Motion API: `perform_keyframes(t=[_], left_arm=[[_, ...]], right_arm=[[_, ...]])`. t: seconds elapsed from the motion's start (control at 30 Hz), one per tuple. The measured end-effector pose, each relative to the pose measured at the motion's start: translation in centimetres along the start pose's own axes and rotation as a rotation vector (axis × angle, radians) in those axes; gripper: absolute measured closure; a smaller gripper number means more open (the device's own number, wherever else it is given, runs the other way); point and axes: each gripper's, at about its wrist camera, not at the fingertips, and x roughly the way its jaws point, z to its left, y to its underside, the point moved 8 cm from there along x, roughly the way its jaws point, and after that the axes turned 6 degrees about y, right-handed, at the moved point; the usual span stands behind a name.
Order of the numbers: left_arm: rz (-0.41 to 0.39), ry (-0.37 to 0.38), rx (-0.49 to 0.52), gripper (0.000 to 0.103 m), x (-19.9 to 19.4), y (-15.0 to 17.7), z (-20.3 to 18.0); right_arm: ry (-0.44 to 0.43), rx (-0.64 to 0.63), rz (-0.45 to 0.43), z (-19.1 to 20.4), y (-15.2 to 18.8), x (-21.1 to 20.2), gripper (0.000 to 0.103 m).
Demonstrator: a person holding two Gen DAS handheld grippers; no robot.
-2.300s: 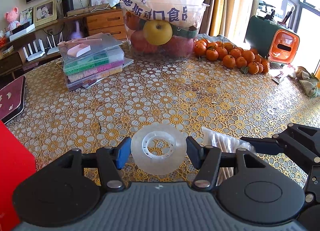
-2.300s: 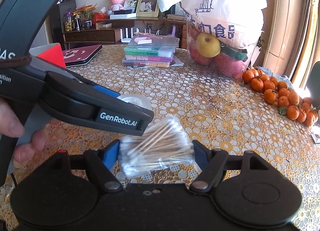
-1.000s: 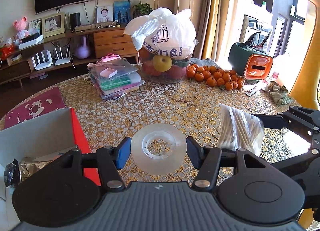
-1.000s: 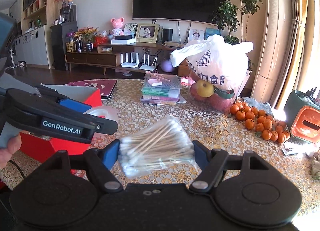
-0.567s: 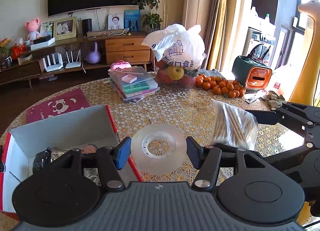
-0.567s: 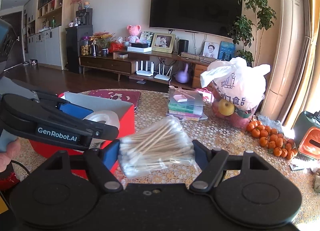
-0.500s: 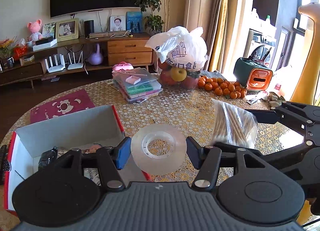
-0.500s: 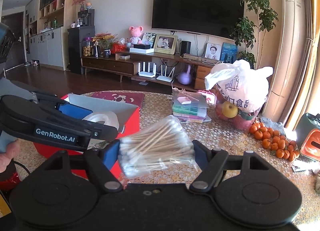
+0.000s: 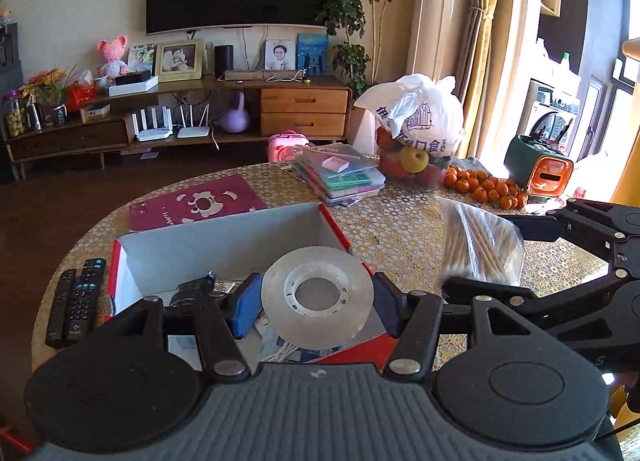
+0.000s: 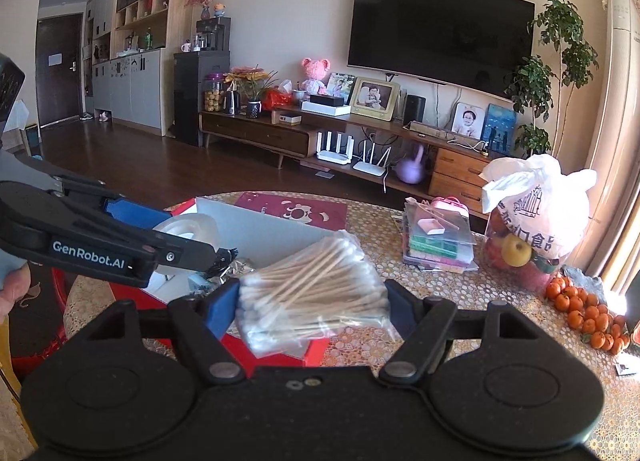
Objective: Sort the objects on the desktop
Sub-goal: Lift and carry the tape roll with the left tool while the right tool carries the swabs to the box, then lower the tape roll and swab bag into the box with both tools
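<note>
My left gripper (image 9: pixel 316 299) is shut on a clear tape roll (image 9: pixel 318 297), held in the air over the open red box (image 9: pixel 224 239), whose grey inside holds several small items. The same tape roll (image 10: pixel 188 227) shows in the right wrist view, clamped in the left gripper (image 10: pixel 180 237). My right gripper (image 10: pixel 312 307) is shut on a plastic bag of cotton swabs (image 10: pixel 312 297), above the box's (image 10: pixel 256 231) right front corner. In the left wrist view the swab bag (image 9: pixel 478 247) hangs to the right of the box.
Two remote controls (image 9: pixel 76 299) lie left of the box, a maroon mat (image 9: pixel 196 207) behind it. Further back stand stacked plastic cases (image 9: pixel 340 179), a fruit bag (image 9: pixel 420 133), a pile of tangerines (image 9: pixel 486 187) and a green-orange appliance (image 9: pixel 538 171). A hand (image 10: pixel 14 287) grips the left tool.
Both grippers have risen from the table with their loads and swung left, so the tape roll and the swab bag now hang over the red box.
</note>
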Motion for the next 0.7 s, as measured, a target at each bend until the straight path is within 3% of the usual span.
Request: perform_keyframes(t=[0.33,0.7], left_arm=[[0.021,-0.053,-0.018,0.045,-0.3,1.1,4.9],[0.071,-0.086,-0.038,0.045,2.0,2.2,8.4]], right_arm=[[-0.041,-0.016,0.027,2.8,-0.9,3.0,0.027],[-0.074,-0.041,0.085,4.7,-0.4,6.7,0.027]])
